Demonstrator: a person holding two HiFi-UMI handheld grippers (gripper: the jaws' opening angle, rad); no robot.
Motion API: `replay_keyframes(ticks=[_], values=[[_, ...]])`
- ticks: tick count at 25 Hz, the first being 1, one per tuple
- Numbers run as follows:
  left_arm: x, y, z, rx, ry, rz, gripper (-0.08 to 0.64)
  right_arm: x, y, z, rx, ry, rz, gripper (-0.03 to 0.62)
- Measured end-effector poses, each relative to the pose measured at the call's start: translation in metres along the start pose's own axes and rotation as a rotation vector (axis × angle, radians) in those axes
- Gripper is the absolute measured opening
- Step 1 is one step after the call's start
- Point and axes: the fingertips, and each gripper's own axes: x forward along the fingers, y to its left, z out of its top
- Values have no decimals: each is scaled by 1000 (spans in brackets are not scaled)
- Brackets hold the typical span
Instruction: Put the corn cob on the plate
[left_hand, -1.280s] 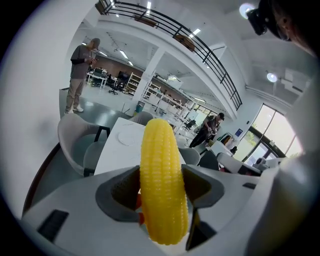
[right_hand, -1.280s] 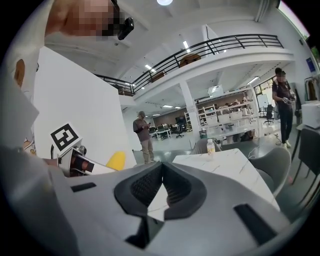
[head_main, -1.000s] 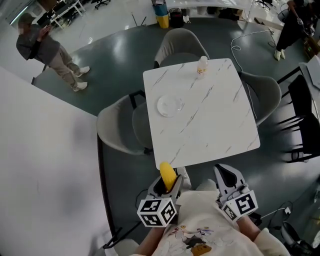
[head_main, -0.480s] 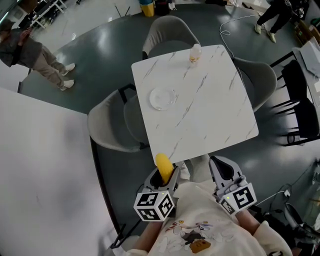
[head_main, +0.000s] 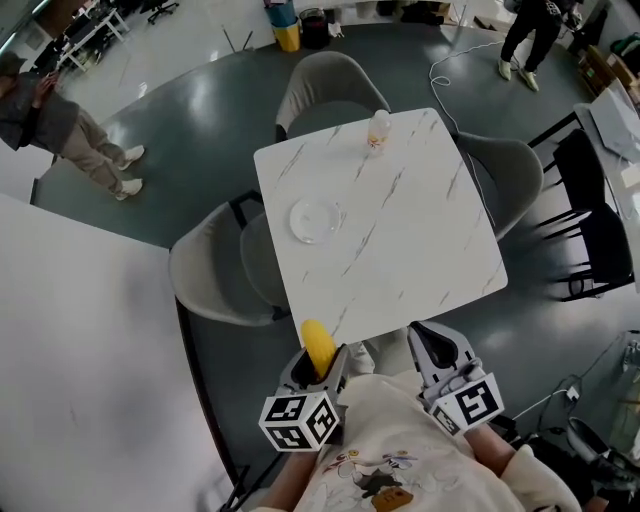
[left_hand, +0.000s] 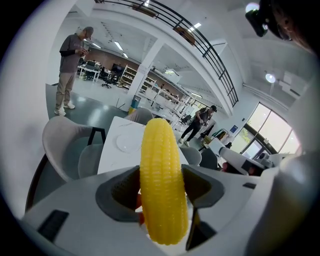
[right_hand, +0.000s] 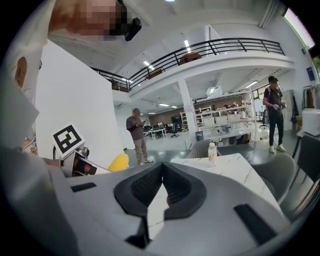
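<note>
We pinch the corn (head_main: 317, 343) in our left hand-held gripper (head_main: 322, 360), just off the tabletop's (head_main: 400, 250) near edge, plate (head_main: 314, 219) by its left edge, our right hand-held gripper (head_main: 436, 350) pressed together on nothing.

corn cob (head_main: 317, 340): base hidden in left gripper (head_main: 321, 356) jaws | bottle (head_main: 378, 131): label illegible

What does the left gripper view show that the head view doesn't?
Left gripper view only: both jaws pressed against the corn cob sides, plus a railed mezzanine overhead. Head view only: the right hand-held gripper and a bottle near the table's far edge. Both: the cob held in the left hand-held gripper, and the empty plate on the table.
</note>
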Motion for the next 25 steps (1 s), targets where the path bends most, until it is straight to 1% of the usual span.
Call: replay_keyframes(ticks=[4, 8, 14, 21, 25], values=[[8, 0, 2, 3, 2, -2, 258, 3, -6, -2, -3, 3, -2, 6], [24, 3, 12, 9, -5, 2, 258, 18, -15, 0, -17, -2, 6, 6], [44, 12, 25, 17, 6, 43, 257, 45, -21, 0, -39, 37, 47, 6], [89, 23, 42, 10, 29, 77, 258, 96, -36, -16, -109, 121, 129, 6], [114, 31, 43, 6, 61, 93, 258, 124, -39, -22, -107, 157, 180, 6]])
